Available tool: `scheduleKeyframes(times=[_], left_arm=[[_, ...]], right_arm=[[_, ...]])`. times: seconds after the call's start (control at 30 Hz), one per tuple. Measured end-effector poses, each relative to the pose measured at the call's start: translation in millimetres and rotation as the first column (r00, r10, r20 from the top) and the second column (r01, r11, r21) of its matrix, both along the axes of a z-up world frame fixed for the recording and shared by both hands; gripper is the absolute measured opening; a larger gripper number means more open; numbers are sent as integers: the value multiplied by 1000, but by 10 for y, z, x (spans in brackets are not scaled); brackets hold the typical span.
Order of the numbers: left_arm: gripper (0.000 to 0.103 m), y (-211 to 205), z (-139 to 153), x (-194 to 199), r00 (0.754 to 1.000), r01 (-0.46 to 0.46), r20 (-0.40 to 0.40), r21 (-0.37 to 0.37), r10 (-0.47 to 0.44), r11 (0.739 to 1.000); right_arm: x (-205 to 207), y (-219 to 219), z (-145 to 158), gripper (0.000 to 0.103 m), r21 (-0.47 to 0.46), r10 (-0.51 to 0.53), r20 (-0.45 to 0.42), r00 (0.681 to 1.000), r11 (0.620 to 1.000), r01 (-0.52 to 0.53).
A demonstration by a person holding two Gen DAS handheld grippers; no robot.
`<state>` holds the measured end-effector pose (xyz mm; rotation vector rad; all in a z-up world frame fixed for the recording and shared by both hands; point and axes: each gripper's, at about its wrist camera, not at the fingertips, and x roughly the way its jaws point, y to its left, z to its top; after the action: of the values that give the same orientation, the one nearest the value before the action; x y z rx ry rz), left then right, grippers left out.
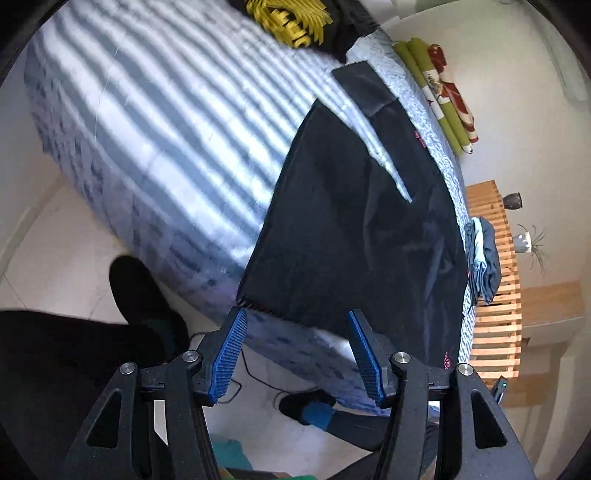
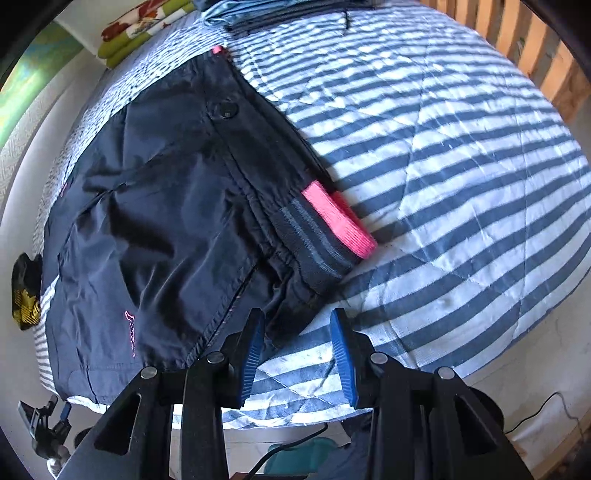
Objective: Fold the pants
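Dark navy pants point(image 1: 351, 221) lie flat on a blue-and-white striped bed cover point(image 1: 166, 122). Their leg hems hang at the near bed edge in the left wrist view. My left gripper point(image 1: 297, 317) is open just below that hem, and nothing is between its blue pads. In the right wrist view the pants point(image 2: 155, 221) show a waistband with a pink and grey ribbed band point(image 2: 332, 225) and a dark button point(image 2: 223, 109). My right gripper point(image 2: 297, 321) stands open at the waistband corner, with the cloth edge just ahead of its left pad.
A black and yellow garment point(image 1: 295, 22) lies at the bed's far end. A green floral blanket point(image 1: 443, 92) sits beside the bed. Folded blue clothes point(image 1: 484, 258) rest near a wooden slatted rack point(image 1: 495, 277). A person's feet point(image 1: 306, 406) and cables are on the floor below.
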<state>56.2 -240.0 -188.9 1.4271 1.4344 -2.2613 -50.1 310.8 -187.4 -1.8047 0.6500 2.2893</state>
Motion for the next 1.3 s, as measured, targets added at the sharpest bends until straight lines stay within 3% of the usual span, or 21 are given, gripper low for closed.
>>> scheduleKeyframes(times=[0.13, 0.23, 0.4, 0.57, 0.73, 1.0, 1.1, 1.3], left_arm=[[60, -54, -108, 0, 999, -39, -11, 34, 39, 999], [59, -149, -24, 46, 993, -95, -63, 64, 99, 993], [52, -132, 312, -4, 994, -50, -102, -43, 46, 998], [52, -97, 467, -82, 991, -39, -129, -47, 33, 998], [52, 5, 431, -278, 995, -10, -99, -76, 2, 997], [29, 61, 474, -427, 996, 16, -89, -125, -27, 992], [26, 101, 508, -491, 994, 38, -93, -139, -52, 990], [20, 166, 552, -620, 992, 62, -98, -156, -78, 986]], right_arm=[[-115, -47, -13, 33, 1, 5, 3, 1000, 1000, -5], [-103, -39, -33, 33, -9, 3, 4, 1000, 1000, -3], [-109, -39, -63, 33, -28, -11, 6, 1000, 1000, 11], [-126, -80, -69, 33, -36, -16, 2, 1000, 999, 16], [-99, -68, -102, 33, -57, -32, -3, 999, 998, 32], [13, 111, -26, 33, -45, -132, -6, 991, 990, 132], [80, 281, 45, 34, -40, -215, -15, 977, 976, 214], [21, 352, 16, 35, -79, -215, -9, 977, 974, 214]])
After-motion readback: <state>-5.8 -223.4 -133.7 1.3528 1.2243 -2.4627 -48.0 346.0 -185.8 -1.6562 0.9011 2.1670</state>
